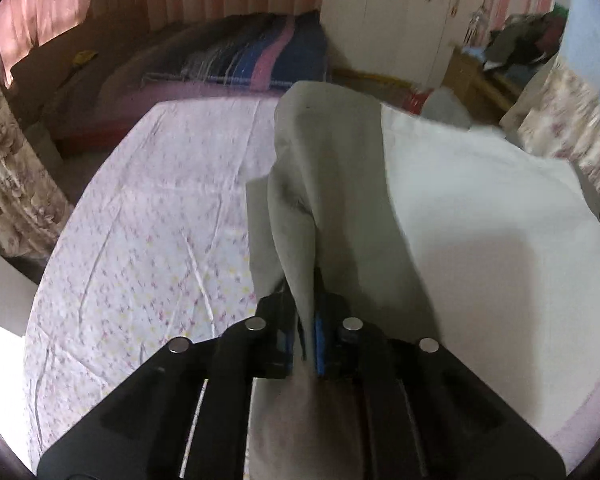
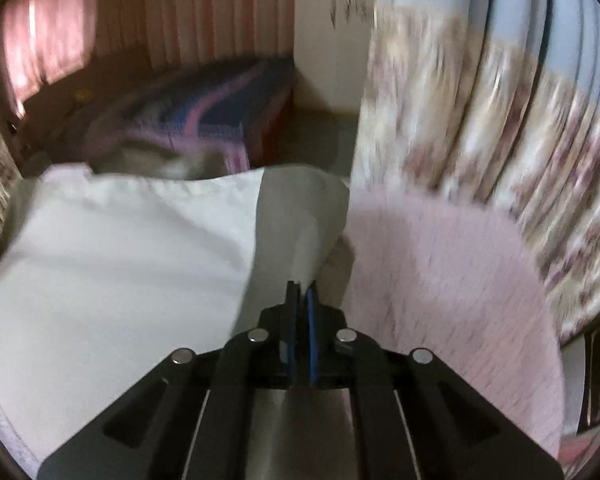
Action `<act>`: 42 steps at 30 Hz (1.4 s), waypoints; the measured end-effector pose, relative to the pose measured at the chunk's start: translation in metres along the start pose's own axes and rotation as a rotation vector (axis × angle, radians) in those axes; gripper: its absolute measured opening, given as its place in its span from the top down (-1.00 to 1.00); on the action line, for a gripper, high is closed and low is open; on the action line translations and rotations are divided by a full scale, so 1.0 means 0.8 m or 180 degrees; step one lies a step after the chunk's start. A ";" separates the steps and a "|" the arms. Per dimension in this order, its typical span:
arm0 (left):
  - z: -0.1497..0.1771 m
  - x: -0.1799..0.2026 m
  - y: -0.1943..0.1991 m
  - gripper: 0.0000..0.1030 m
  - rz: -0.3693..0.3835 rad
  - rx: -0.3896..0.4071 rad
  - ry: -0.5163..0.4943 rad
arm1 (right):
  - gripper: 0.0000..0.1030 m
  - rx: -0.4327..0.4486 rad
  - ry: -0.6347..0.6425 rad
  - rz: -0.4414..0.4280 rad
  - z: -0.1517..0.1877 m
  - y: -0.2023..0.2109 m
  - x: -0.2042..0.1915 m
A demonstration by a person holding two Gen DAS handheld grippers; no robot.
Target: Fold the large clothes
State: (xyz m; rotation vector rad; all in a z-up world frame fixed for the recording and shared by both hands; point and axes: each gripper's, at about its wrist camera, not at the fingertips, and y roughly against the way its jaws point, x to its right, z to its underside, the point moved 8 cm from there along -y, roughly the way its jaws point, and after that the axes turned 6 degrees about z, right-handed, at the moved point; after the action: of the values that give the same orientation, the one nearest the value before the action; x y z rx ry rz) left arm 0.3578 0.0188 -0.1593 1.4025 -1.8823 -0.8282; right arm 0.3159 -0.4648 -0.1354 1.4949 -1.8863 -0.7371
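Note:
A large pale grey-white garment (image 1: 480,216) lies spread on the bed, its left edge lifted into a grey fold (image 1: 324,168). My left gripper (image 1: 306,312) is shut on that fold, the cloth pinched between its black and blue pads. In the right wrist view the same garment (image 2: 120,248) stretches to the left, and its right edge rises in a grey fold (image 2: 300,220). My right gripper (image 2: 302,300) is shut on this edge, cloth running between its jaws and down under them. That view is blurred.
The bed has a pink flowered sheet (image 1: 148,216). A striped blue and pink blanket (image 1: 252,60) lies on a second bed behind. Floral curtains (image 2: 480,140) hang close on the right. A wardrobe (image 1: 404,20) and a cluttered wooden shelf (image 1: 500,64) stand at the back.

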 end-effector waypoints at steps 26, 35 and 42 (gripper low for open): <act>0.077 0.159 -0.013 -0.44 0.0371 -0.0099 -0.0255 | 0.03 0.0198 0.0634 -0.0729 0.105 0.051 -0.191; 0.074 0.151 -0.002 -0.47 0.0394 -0.0095 -0.0224 | 0.02 0.0209 0.0601 -0.0788 0.101 0.067 -0.177; 0.079 0.107 0.068 -0.77 0.0141 0.0213 -0.0211 | -0.01 0.0483 0.0498 -0.0452 0.097 0.110 -0.106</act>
State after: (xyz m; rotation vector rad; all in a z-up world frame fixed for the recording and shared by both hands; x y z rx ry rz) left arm 0.2573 -0.0444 -0.1432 1.3837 -2.0010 -0.8060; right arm 0.2165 -0.3599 -0.1312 1.7431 -1.7652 -0.5316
